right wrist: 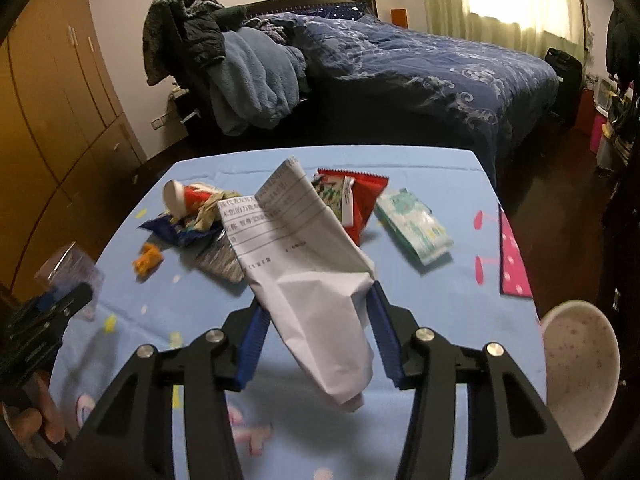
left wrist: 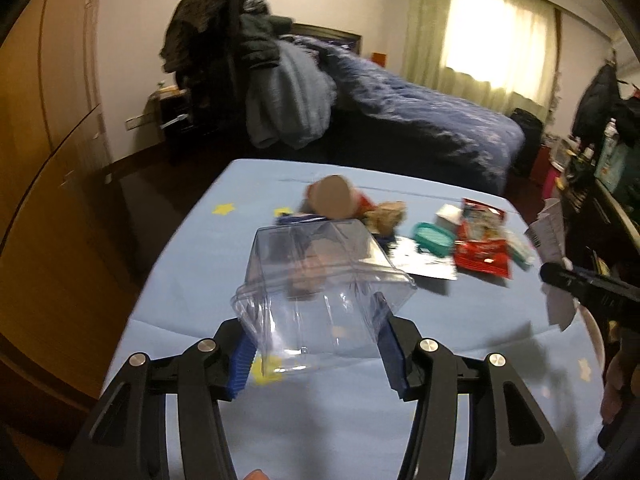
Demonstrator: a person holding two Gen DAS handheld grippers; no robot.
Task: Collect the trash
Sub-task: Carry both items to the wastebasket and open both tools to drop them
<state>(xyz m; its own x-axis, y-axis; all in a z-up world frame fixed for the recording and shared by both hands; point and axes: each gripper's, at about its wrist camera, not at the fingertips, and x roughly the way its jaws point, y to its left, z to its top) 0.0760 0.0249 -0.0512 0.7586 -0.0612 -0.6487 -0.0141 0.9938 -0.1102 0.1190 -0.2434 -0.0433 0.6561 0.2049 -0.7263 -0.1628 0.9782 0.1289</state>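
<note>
My left gripper [left wrist: 314, 332] is shut on a clear plastic box [left wrist: 320, 280], held tilted above the blue tablecloth [left wrist: 200, 264]. My right gripper [right wrist: 318, 308] is shut on a crumpled white printed sheet of paper [right wrist: 304, 264], lifted off the table. Each gripper shows at the edge of the other's view: the right gripper [left wrist: 592, 292] with its paper [left wrist: 548, 232], and the left gripper [right wrist: 60, 304] with the box [right wrist: 68, 268]. Trash lies at the far side of the table: a red paper cup [right wrist: 188, 196] on its side, a blue wrapper [right wrist: 176, 232], a red snack bag [right wrist: 360, 200] and a tissue packet [right wrist: 412, 228].
A white bin [right wrist: 580, 368] stands beside the table's right edge. A pink spotted item [right wrist: 514, 256] lies at that edge. An orange scrap [right wrist: 148, 260], a silver packet [right wrist: 220, 260] and a teal lid [left wrist: 432, 238] also lie on the cloth. A bed [right wrist: 420, 72] stands behind the table.
</note>
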